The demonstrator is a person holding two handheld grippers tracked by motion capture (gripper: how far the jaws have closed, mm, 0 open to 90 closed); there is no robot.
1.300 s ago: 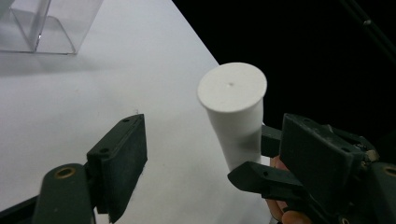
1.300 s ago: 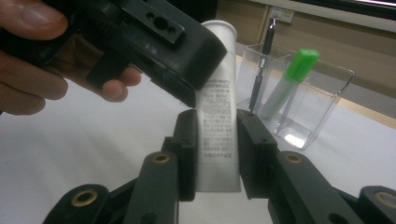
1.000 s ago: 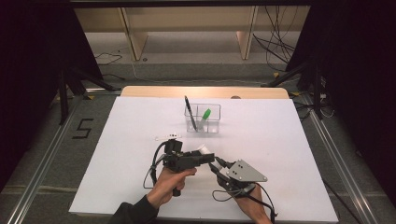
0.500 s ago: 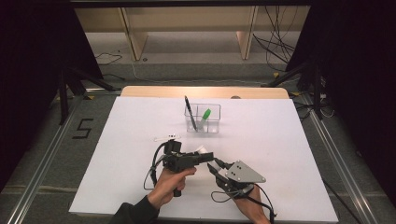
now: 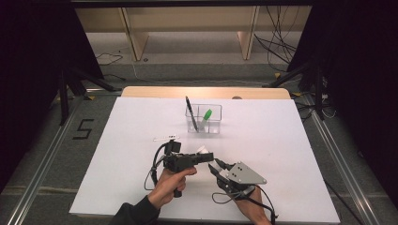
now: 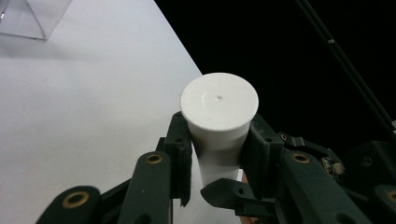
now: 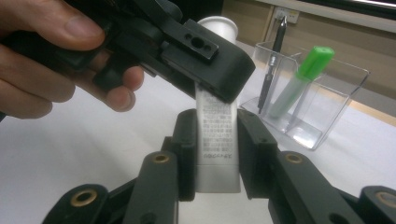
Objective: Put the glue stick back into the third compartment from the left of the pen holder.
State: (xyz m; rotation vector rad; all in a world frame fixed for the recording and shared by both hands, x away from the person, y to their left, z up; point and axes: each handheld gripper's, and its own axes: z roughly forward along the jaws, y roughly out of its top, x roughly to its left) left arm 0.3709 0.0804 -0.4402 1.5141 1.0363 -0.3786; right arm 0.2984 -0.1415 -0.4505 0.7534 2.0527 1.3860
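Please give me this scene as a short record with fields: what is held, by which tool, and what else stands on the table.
held thing: small white plastic tube with a wide white cap
right tool: shut on the tube's flat printed body
left tool: jaws have just been closing, now around the tube's neck under the cap
tube pose: lifted off the table, between both tools
container: clear plastic box, far side of the white table
inside container: black pen, green-capped marker, both leaning
also on table: small white strip, flat

Overhead cam, two close jaw cams
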